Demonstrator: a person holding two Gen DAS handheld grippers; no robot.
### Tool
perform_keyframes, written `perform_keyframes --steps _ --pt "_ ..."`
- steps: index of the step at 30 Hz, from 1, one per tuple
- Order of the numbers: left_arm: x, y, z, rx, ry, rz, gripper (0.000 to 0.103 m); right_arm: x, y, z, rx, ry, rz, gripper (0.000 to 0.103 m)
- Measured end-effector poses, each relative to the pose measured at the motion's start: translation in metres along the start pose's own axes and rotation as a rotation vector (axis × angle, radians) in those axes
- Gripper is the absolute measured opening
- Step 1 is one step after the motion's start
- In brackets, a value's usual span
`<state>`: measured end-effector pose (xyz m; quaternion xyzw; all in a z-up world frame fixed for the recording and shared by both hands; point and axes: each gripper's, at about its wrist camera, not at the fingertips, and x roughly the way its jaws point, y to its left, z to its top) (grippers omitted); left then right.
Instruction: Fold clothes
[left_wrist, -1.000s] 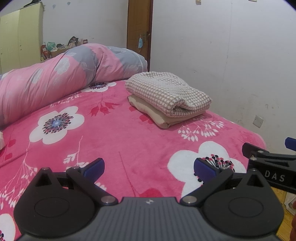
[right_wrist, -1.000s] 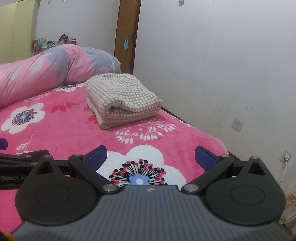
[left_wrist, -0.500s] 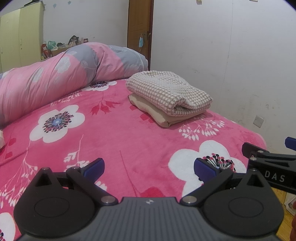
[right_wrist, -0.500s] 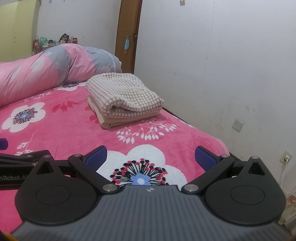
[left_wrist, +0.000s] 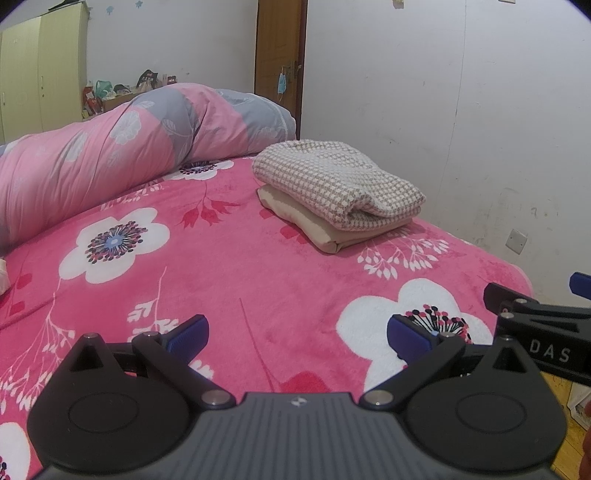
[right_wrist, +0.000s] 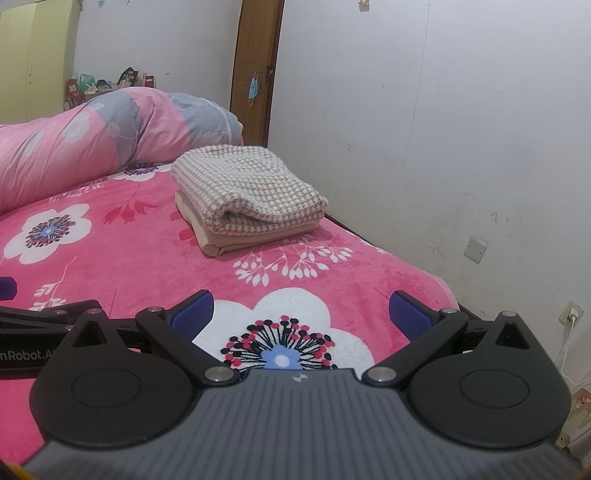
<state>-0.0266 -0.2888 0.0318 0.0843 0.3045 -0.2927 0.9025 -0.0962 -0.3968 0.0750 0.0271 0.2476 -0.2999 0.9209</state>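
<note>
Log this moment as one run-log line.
left gripper: open, empty | right gripper: open, empty | checked garment: folded, atop beige garment | bed: stack near wall

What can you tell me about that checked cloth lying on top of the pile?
The checked cloth is a thick knit in small white and beige squares, folded, its rolled fold facing the camera. It lies flat on a folded beige garment, on the pink flowered blanket near the wall. Neither tool touches it.
</note>
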Motion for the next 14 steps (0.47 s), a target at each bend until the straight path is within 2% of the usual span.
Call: perform_keyframes --steps 14 --pt "-0.0011 -0.0004 -0.0002 0.0 -0.001 0.004 0.103 0.0007 -0.0002 0.0009 -0.001 0.0 0.003 0.102"
